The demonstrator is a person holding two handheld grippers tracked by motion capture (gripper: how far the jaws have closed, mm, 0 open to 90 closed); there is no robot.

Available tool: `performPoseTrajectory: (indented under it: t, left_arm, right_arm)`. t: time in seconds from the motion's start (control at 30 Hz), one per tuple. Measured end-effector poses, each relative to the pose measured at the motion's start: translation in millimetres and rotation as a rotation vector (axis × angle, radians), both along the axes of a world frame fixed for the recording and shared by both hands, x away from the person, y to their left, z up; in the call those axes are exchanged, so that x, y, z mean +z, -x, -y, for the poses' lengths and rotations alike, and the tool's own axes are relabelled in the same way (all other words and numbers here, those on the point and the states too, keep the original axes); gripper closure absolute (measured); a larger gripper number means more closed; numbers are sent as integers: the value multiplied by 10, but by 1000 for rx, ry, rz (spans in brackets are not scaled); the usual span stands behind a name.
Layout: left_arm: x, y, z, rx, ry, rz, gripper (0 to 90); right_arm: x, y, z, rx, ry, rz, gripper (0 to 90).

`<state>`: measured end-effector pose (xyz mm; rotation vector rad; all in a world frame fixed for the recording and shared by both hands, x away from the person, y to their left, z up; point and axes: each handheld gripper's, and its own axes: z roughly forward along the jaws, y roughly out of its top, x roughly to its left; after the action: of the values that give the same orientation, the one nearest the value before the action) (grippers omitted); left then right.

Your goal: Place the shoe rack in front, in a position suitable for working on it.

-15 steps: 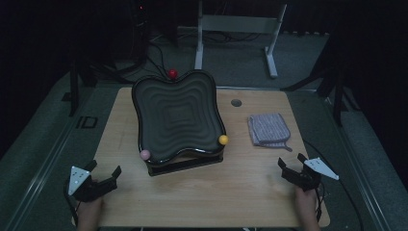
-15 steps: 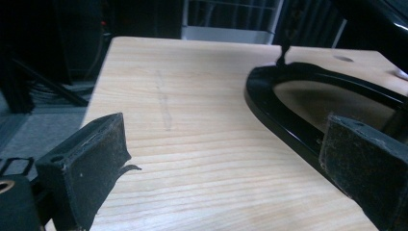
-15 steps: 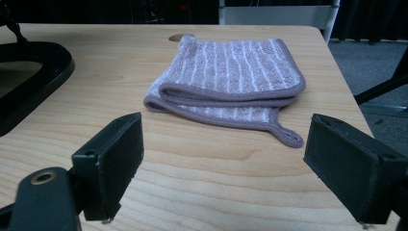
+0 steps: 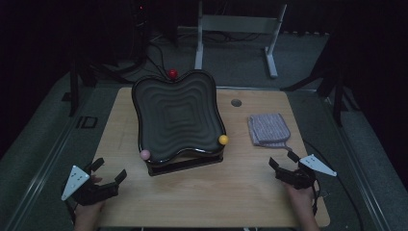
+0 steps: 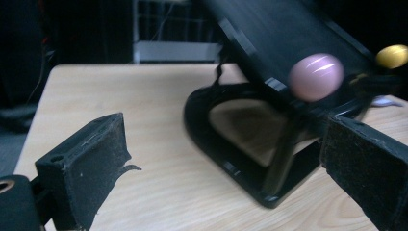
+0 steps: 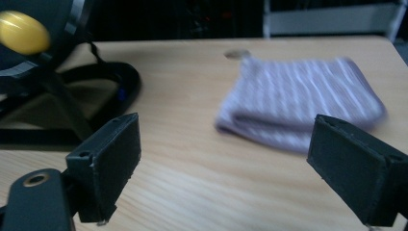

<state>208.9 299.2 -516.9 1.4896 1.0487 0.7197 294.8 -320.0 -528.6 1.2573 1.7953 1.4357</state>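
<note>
Two grippers, both with jaws spread and nothing between them, wait at the near edge of the pale wooden table (image 4: pixel 202 197). Largest thing on it: the black wavy-ridged tray (image 4: pixel 177 115), tilted on its black stand (image 4: pixel 185 163) at table centre, high edge away from the person, low edge toward them.

Right of the tray lies the folded lilac-striped cloth (image 4: pixel 269 130), flat, its long axis running away from the person. It sits just ahead of the right gripper (image 4: pixel 281 166) — in the right gripper view the cloth (image 6: pixel 300 103) lies straight out between the jaws, slightly right of centre. Right hand is clearly the nearer; the left gripper (image 4: pixel 108 173) is well apart from the cloth, across the stand.

Small items: pink ball (image 4: pixel 145 154) at the tray's near-left corner (it lies directly ahead of the left jaws, (image 5: pixel 316 77)), yellow ball (image 4: pixel 223 139) at the near-right corner, red ball (image 4: pixel 172 73) at the far edge.

Against the earlier frame — no visible change; both grippers, cloth, balls in the same places.
</note>
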Motion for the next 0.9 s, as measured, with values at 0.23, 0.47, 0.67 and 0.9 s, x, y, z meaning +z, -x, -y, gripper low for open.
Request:
performPoseTrajectory:
  t: [0.23,0.47,0.67,0.9]
  left_arm:
    - [218,16,133,-79,-12,47,33]
    - [327,-37,268,-145,-35,61,35]
    - [340,-140,437,-189,-97,77,75]
    - [282,-296,582,-212,-153,43,155]
  right_arm:
    - [214,-43,-281,100,-13,43,112]
    - [409,-156,-645,242,-40,87,140]
    - [485,-250,-994,327,-5,115,161]
    - [458,-399,-1252,369,28,114,233]
